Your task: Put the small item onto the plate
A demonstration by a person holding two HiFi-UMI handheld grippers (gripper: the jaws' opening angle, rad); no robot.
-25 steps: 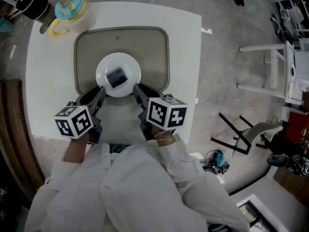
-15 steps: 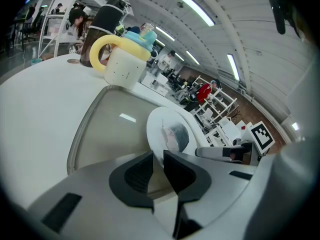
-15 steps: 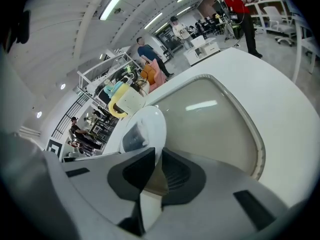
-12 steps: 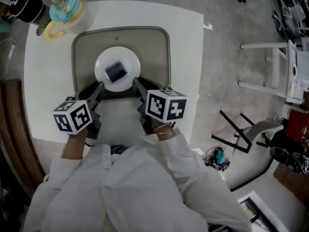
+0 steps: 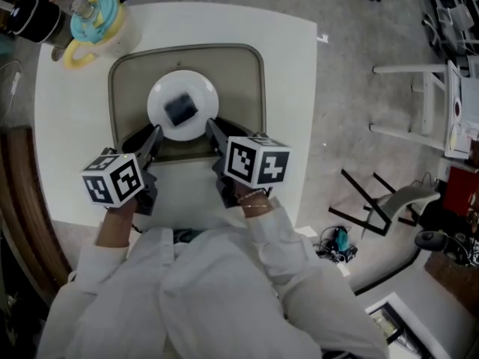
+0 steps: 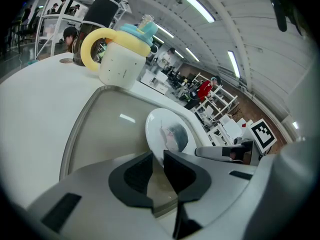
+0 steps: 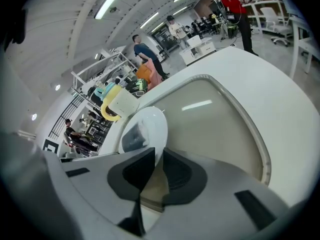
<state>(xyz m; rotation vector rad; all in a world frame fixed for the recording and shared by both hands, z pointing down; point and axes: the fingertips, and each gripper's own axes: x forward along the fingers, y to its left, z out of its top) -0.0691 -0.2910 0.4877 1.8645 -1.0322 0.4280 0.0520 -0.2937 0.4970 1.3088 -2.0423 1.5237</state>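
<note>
A white plate (image 5: 166,94) rests on the tan tray (image 5: 239,81), and a small dark square item (image 5: 179,111) lies in the plate's middle. My left gripper (image 5: 156,132) is shut on the plate's near-left rim. My right gripper (image 5: 209,126) is shut on the near-right rim. In the left gripper view the plate (image 6: 156,126) runs in between the pads of that gripper (image 6: 157,159), the item (image 6: 176,136) lying beyond them. The right gripper view shows the plate (image 7: 152,121) pinched the same way by that gripper (image 7: 156,156), with the item (image 7: 131,136) on it.
A two-handled cup with a yellow handle and blue lid (image 5: 93,21) stands at the white table's (image 5: 292,88) far-left corner, next to a dark bottle (image 5: 34,17). Chairs and cables are on the floor to the right. People stand far off in the room.
Both grippers, still holding the plate, have carried it a little farther away along the tray. The item has stayed in the plate's middle.
</note>
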